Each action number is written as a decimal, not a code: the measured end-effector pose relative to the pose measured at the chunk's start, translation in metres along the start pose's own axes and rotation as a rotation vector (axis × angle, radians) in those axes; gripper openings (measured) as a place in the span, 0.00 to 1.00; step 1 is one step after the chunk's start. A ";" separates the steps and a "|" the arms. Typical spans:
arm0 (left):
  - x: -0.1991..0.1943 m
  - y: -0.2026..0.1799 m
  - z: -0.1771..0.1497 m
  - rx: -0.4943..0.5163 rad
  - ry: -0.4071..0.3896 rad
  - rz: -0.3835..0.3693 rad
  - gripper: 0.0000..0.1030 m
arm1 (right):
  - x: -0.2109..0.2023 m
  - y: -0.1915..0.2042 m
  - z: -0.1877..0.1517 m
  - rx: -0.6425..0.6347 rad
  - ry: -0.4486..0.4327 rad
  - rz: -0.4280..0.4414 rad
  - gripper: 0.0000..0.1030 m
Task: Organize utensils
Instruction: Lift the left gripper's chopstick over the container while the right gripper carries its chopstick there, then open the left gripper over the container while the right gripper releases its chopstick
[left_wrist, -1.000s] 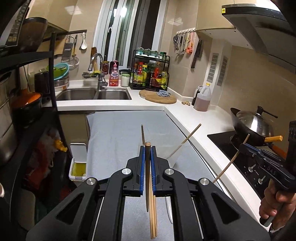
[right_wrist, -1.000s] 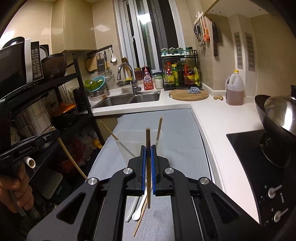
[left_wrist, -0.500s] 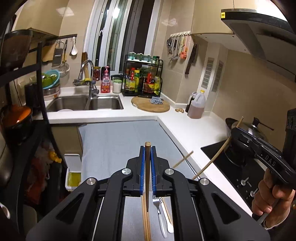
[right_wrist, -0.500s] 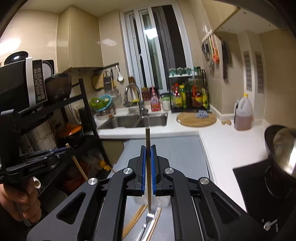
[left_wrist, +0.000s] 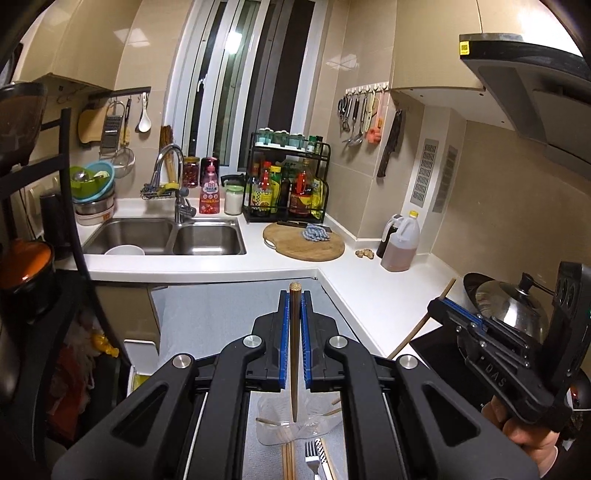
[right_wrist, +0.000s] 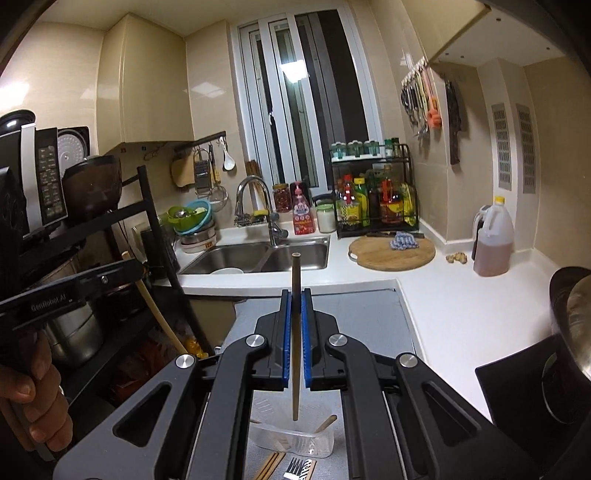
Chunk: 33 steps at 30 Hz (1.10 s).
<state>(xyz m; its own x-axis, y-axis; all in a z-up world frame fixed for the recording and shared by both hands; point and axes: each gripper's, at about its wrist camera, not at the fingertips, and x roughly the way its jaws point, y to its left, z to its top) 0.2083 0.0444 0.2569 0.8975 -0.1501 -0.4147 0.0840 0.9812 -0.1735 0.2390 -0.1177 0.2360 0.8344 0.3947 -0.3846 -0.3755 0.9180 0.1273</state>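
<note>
Though partly hidden, chopstick (left_wrist: 294, 354) upright between left tongs (left_wrist: 294, 295).

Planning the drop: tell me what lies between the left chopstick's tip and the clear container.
Nothing: in the left wrist view the chopstick hangs above the container, only air between.

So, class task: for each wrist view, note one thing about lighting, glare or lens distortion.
Left wrist view: a lamp glares off the window, and the range hood bows with fisheye curvature. Right wrist view: glare again on the window glass, dark vignetted corners, and the chopstick stays sharp.
</note>
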 end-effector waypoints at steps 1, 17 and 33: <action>0.007 0.000 -0.002 0.000 0.008 0.002 0.06 | 0.004 -0.002 -0.002 0.002 0.004 -0.001 0.05; 0.064 0.007 -0.044 0.023 0.135 0.041 0.06 | 0.049 -0.009 -0.041 0.001 0.092 0.027 0.05; 0.086 0.012 -0.067 0.038 0.208 0.076 0.33 | 0.065 -0.010 -0.062 -0.010 0.193 0.012 0.26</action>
<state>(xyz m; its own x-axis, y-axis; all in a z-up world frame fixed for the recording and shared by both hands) 0.2575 0.0349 0.1596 0.7935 -0.0937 -0.6013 0.0398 0.9940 -0.1023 0.2718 -0.1041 0.1534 0.7375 0.3905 -0.5510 -0.3900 0.9124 0.1246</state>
